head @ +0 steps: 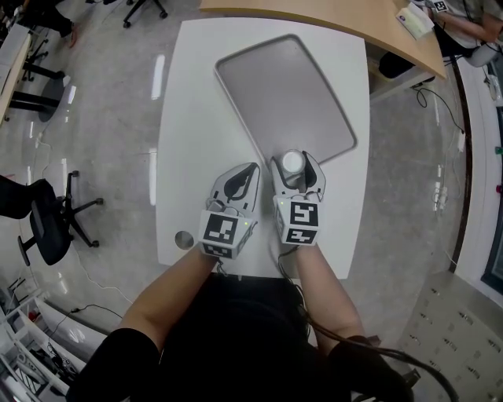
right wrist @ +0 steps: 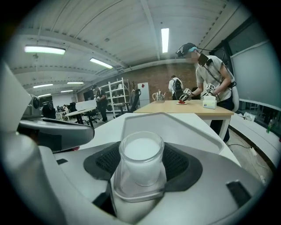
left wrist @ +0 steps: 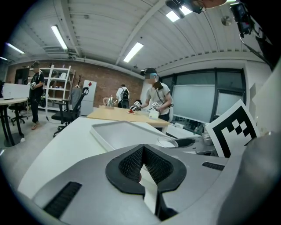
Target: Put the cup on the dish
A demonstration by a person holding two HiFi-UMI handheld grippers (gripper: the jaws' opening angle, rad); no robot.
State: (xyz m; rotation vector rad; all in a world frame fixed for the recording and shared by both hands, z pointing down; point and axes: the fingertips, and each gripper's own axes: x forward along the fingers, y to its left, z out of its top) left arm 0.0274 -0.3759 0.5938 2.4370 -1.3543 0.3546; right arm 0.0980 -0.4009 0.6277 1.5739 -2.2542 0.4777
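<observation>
A clear cup (head: 292,162) with a white inside stands upright between the jaws of my right gripper (head: 293,168), which is shut on it. It is at the near right edge of the grey dish, a flat rimmed tray (head: 291,94) lying askew on the white table (head: 189,118). In the right gripper view the cup (right wrist: 141,160) fills the gap between the black pads, with the tray (right wrist: 180,125) stretching out beyond it. My left gripper (head: 240,177) rests beside it to the left, over the table, jaws shut with nothing held. The left gripper view shows the tray (left wrist: 127,132) and the cup's rim (left wrist: 167,141).
A small grey round disc (head: 184,239) lies near the table's front left corner. A wooden table (head: 354,20) abuts the far right side. An office chair (head: 47,220) stands on the floor to the left. People work at the wooden table (right wrist: 184,105) in the distance.
</observation>
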